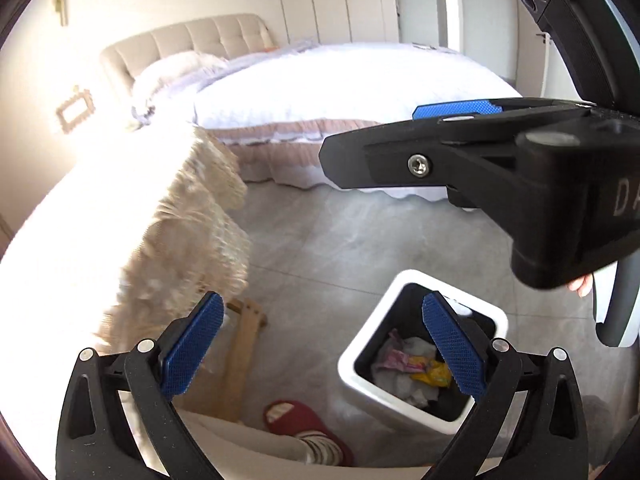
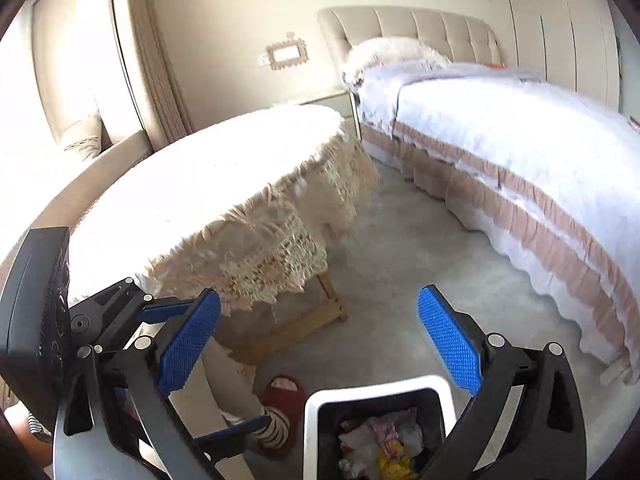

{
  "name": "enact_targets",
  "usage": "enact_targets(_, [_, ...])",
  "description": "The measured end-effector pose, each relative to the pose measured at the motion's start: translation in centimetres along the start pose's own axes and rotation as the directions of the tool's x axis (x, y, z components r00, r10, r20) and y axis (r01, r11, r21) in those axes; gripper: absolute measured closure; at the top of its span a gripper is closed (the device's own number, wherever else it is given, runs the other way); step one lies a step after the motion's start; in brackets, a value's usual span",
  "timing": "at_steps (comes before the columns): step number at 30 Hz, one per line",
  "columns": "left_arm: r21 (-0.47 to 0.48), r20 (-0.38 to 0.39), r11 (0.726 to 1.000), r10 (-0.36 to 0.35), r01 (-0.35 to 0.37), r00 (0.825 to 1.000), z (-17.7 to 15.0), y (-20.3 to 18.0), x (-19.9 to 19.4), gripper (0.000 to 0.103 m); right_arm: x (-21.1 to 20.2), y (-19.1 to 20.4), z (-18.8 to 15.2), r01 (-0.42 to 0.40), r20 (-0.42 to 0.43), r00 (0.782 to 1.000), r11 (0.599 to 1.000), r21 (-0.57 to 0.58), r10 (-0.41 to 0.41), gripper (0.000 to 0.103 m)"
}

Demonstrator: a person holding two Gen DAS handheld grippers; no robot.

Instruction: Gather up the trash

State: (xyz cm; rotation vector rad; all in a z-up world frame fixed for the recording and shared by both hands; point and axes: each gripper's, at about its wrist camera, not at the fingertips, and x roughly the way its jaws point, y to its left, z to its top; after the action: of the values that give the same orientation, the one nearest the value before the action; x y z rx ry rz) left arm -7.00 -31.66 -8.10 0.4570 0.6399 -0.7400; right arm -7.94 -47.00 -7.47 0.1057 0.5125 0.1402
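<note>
Bedroom floor of grey tile fills the left wrist view, a bed beyond. The left gripper stands wide with nothing between its blue pads. Below and just right of its tips sits the white bin, open, with crumpled trash inside (tissue and a yellow wrapper). The right gripper crosses above, its jaws side-on here.

From the right wrist view, the right gripper is also spread wide and empty, the bin directly beneath its tips. A lace-covered table lies ahead-left, a slippered foot beside the bin. Risk, as I judge it: the two tools are close and could knock together, or a fringe could snag a finger.
</note>
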Motion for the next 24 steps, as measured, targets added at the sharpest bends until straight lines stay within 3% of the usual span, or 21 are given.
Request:
enact_targets(2, [-0.018, 0.045, 0.998, 0.056, -0.055, 0.997, 0.0, 1.8, -2.0, 0.005, -0.2, 2.0, 1.7, 0.006, 0.077, 0.997, 0.999, -0.051, -0.002, 0.005])
enact_targets(7, [-0.128, 0.101, 0.980, 0.165, -0.152, 0.981, -0.4, 7.4, -5.4, 0.005, 0.1, 6.5, 5.3, -0.082, 0.161, 0.982, 0.991, -0.108, 0.099, 0.005])
enact_targets(11, [-0.234, 0.120, 0.949, 0.246, -0.213, 0.962, -1.8, 11.7, -7.2, 0.005, 0.5, 10.6, 7.0, -0.040, 0.235, 0.968, 0.979, -0.200, 0.088, 0.005])
enact_targets(15, [-0.318, 0.163, 0.896, 0.374, -0.311, 0.913, -2.6, 14.7, -9.6, 0.005, 1.3, 14.5, 8.0, -0.016, 0.273, 0.957, 0.960, -0.281, 0.096, 0.005])
enact_targets(19, [-0.388, 0.165, 0.850, 0.444, -0.356, 0.881, -2.9, 17.4, -11.4, 0.005, 2.2, 17.7, 9.0, -0.020, 0.300, 0.946, 0.946, -0.323, 0.122, 0.005])
enact_targets(21, [-0.428, 0.148, 0.809, 0.502, -0.402, 0.852, -3.6, 19.0, -12.6, 0.005, 2.3, 18.9, 9.5, -0.004, 0.338, 0.934, 0.948, -0.319, 0.118, 0.005])
enact_targets(23, [-0.488, 0.114, 0.739, 0.582, -0.465, 0.805, -4.1, 20.3, -13.8, 0.005, 2.3, 20.0, 9.9, 0.013, 0.374, 0.921, 0.949, -0.314, 0.111, 0.005])
enact_targets(24, [-0.506, 0.108, 0.722, 0.596, -0.472, 0.796, -4.4, 21.0, -14.2, 0.005, 2.4, 20.4, 10.1, 0.014, 0.383, 0.917, 0.949, -0.314, 0.113, 0.005])
